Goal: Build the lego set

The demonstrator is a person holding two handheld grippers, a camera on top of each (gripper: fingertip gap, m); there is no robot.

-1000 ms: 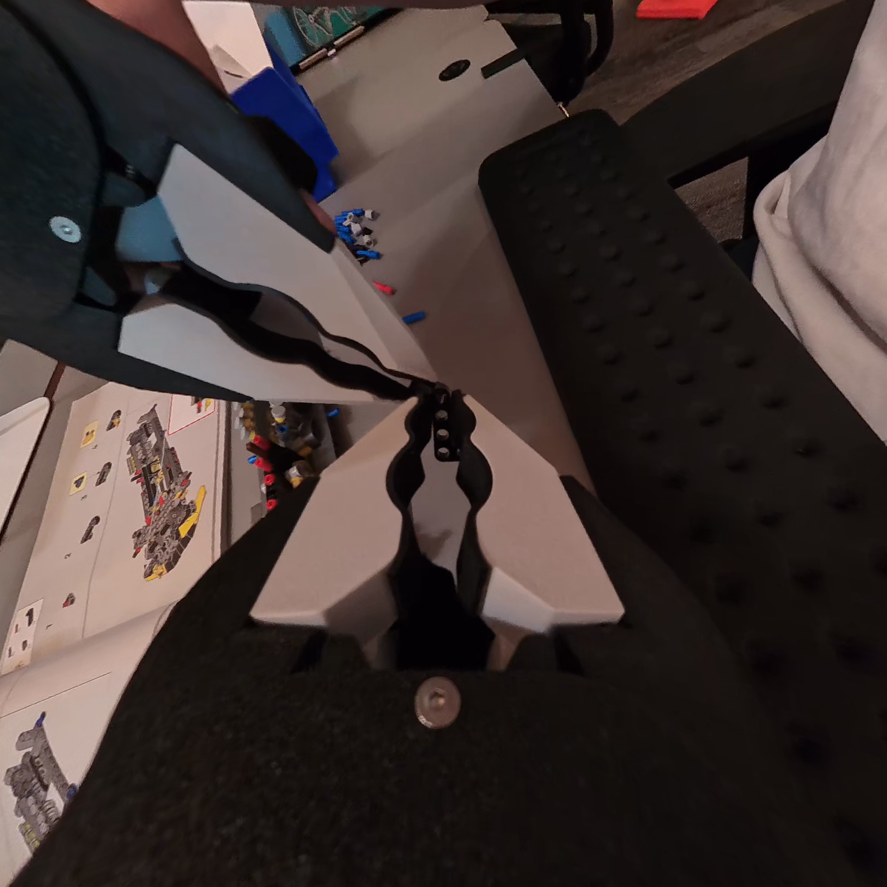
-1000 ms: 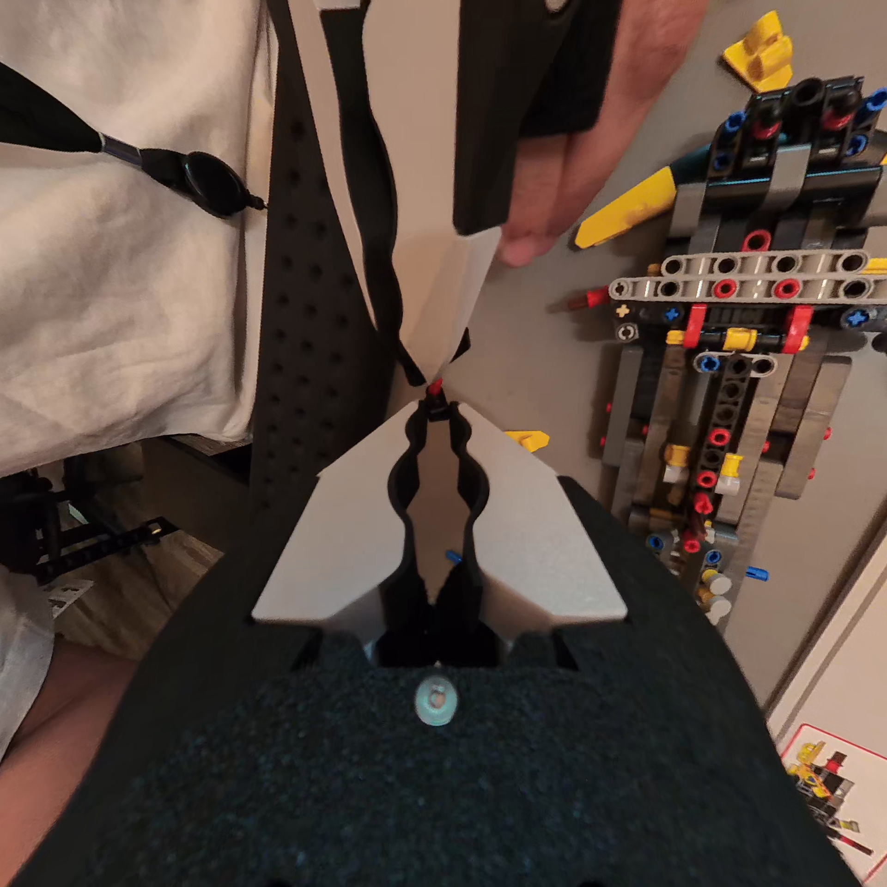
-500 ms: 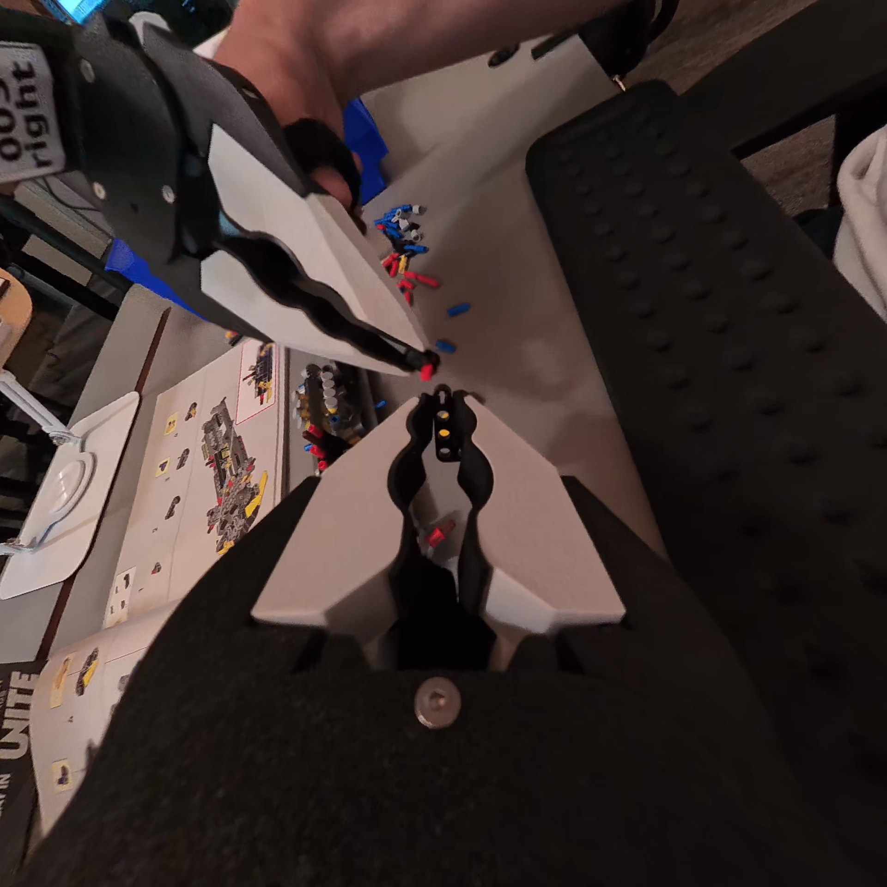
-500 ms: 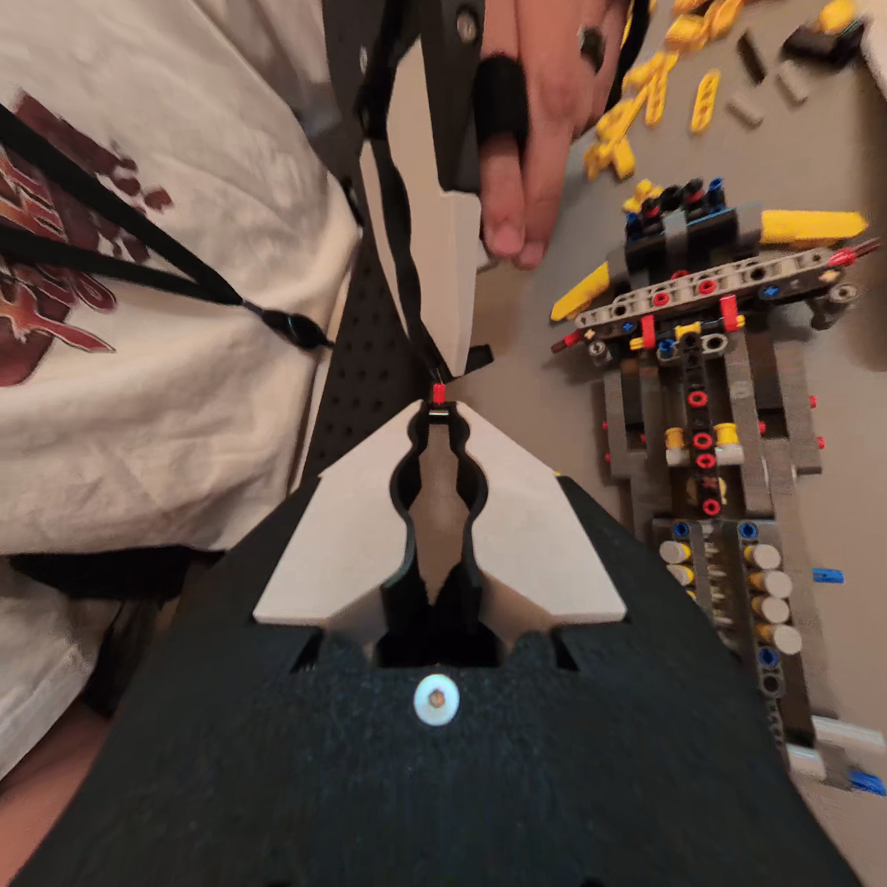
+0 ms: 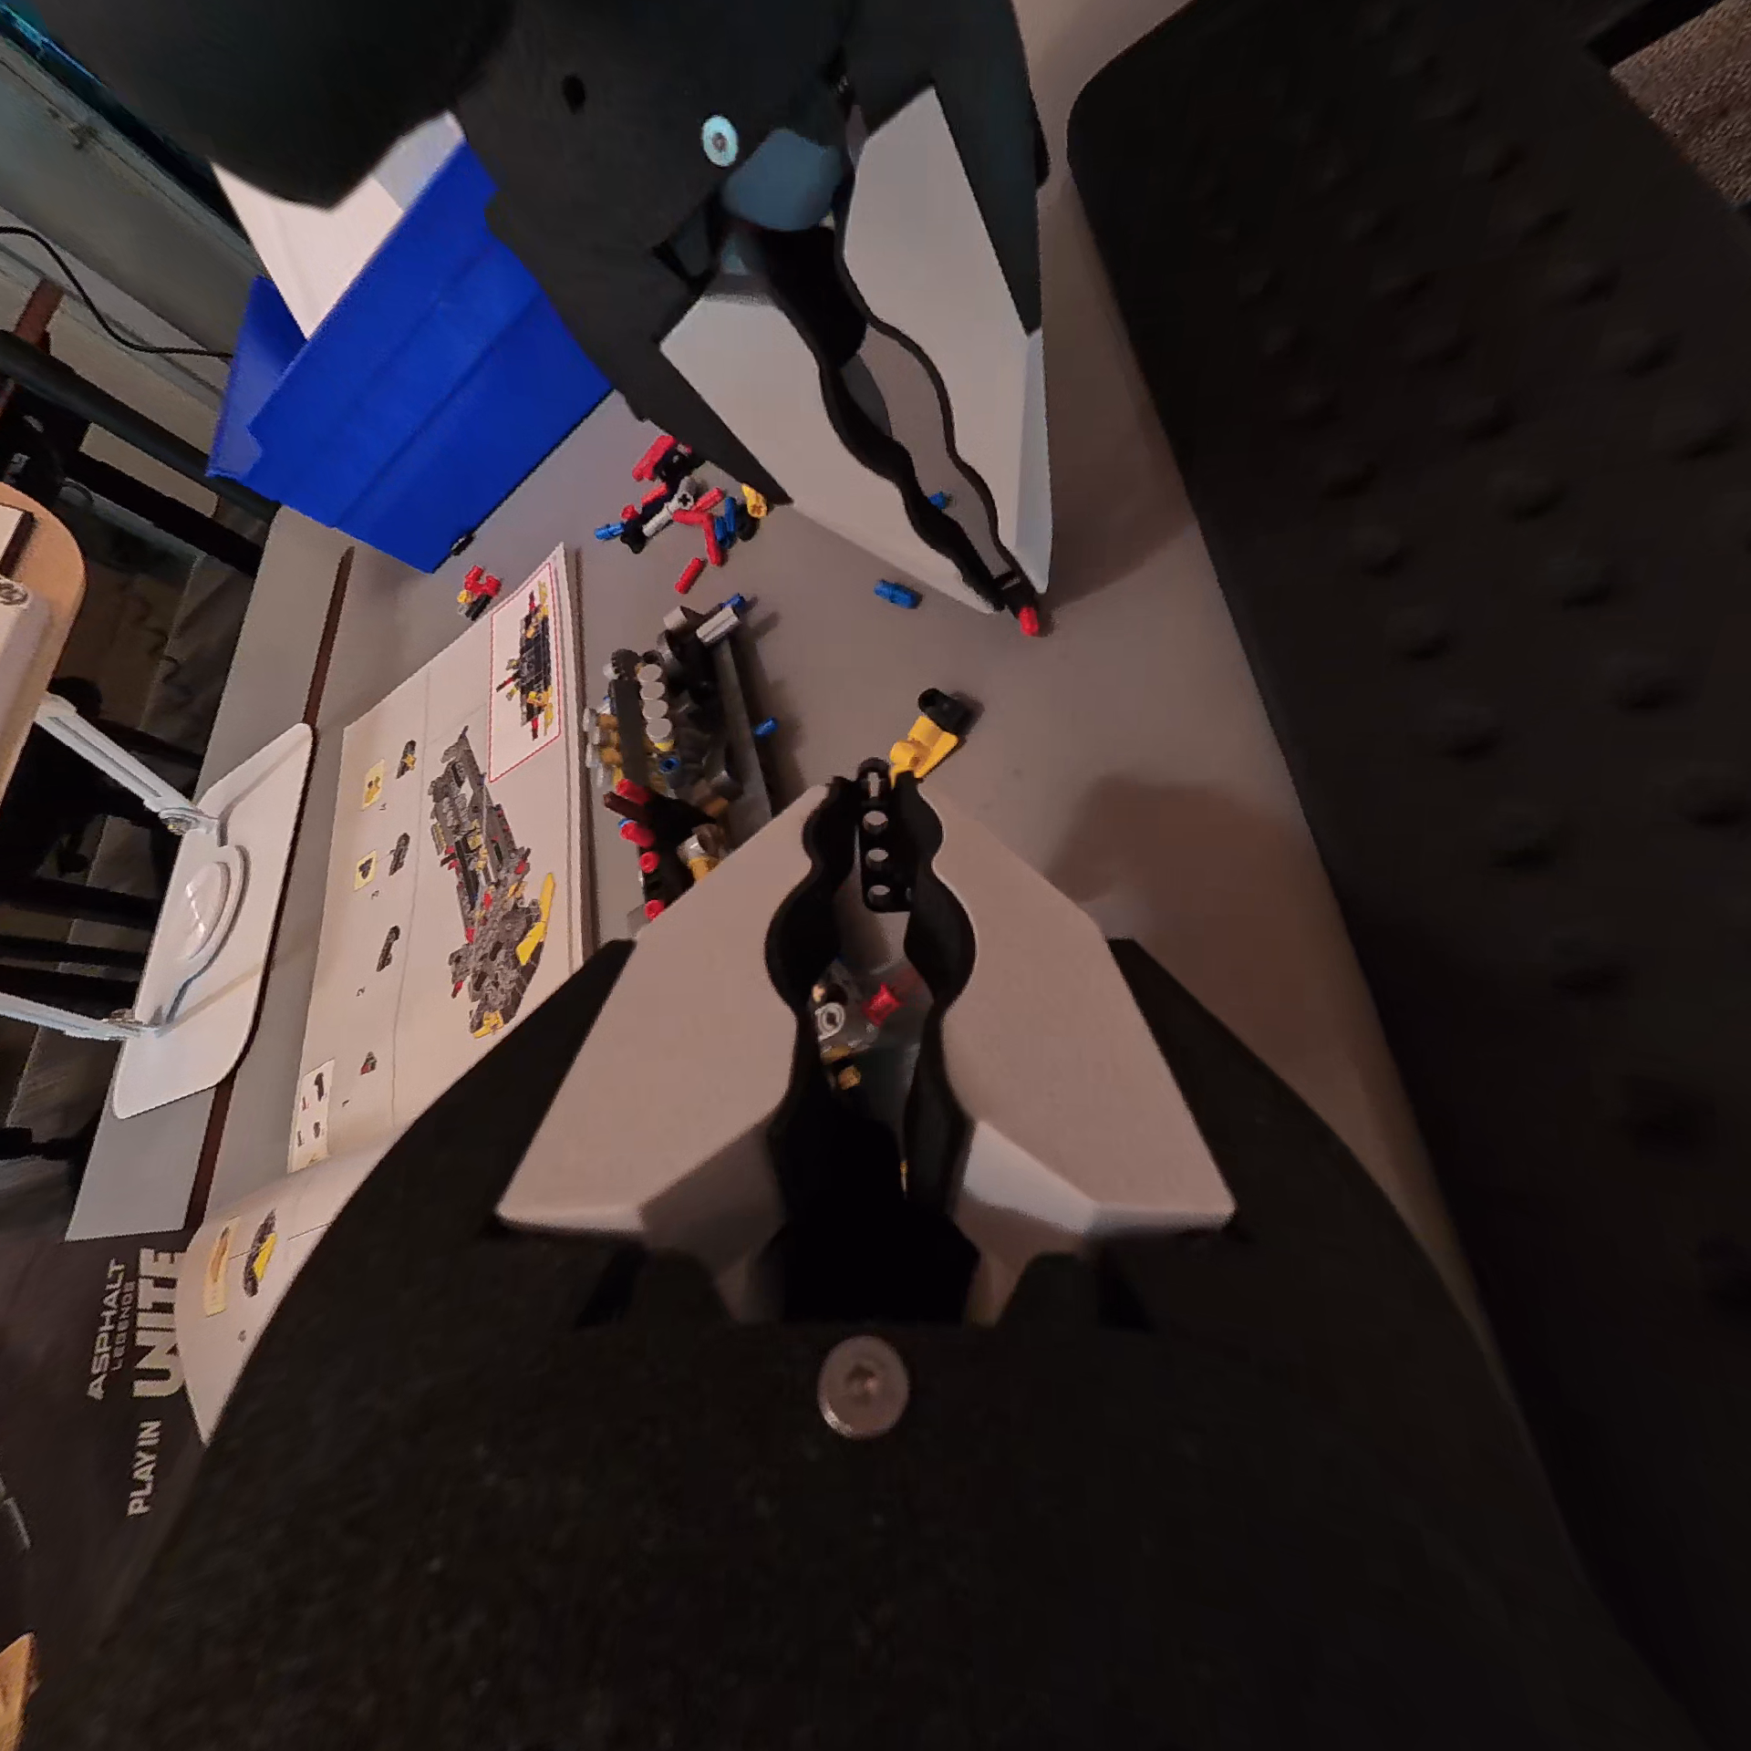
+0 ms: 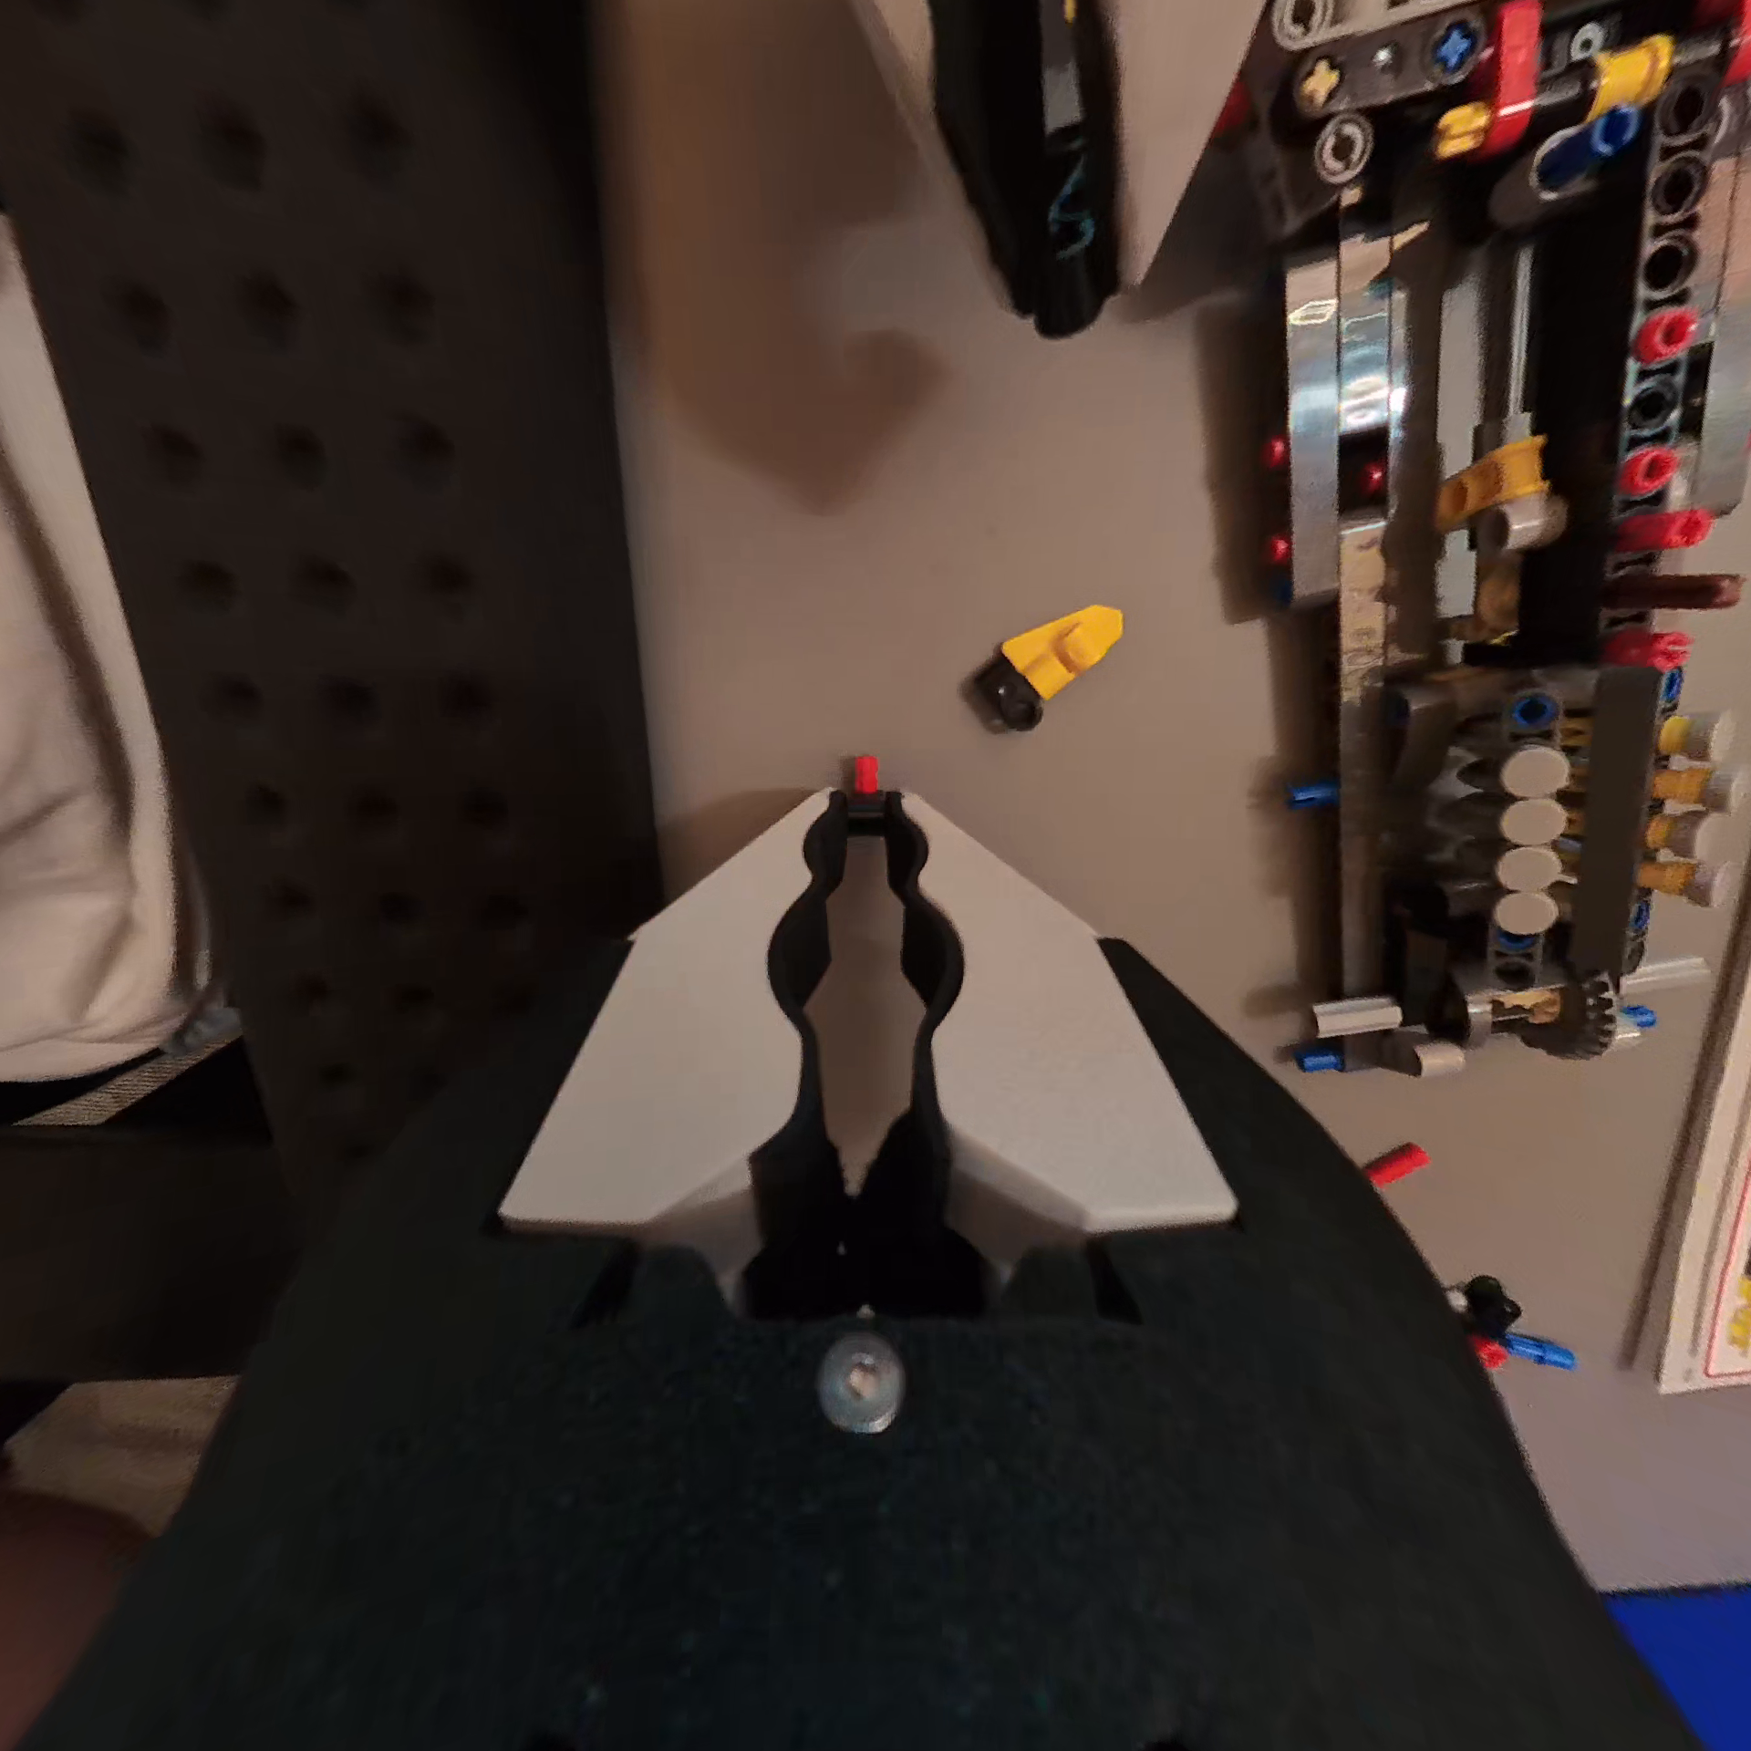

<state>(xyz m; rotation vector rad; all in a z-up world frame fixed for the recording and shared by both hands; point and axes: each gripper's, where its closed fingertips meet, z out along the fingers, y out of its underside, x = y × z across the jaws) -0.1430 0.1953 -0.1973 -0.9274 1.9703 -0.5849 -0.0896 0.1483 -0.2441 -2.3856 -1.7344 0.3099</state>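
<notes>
Left wrist view: the left gripper point(image 5: 876, 801) was pinching a short black beam with holes point(image 5: 881, 843) at its tips, above the grey table point(image 5: 1118, 758). The right gripper point(image 5: 1009, 602) hung near, tips down, with a red pin point(image 5: 1028, 621) at its end. The half-built model point(image 5: 682, 749) lay beside the open instruction booklet point(image 5: 445, 853); a blue bin point(image 5: 398, 398) stood behind.

Right wrist view: the right gripper point(image 6: 864, 801) was pressed together on the red pin point(image 6: 864, 772). A yellow-and-black piece point(image 6: 1047, 668) lay just ahead on the table, apart from the model point(image 6: 1516, 616) at right.
</notes>
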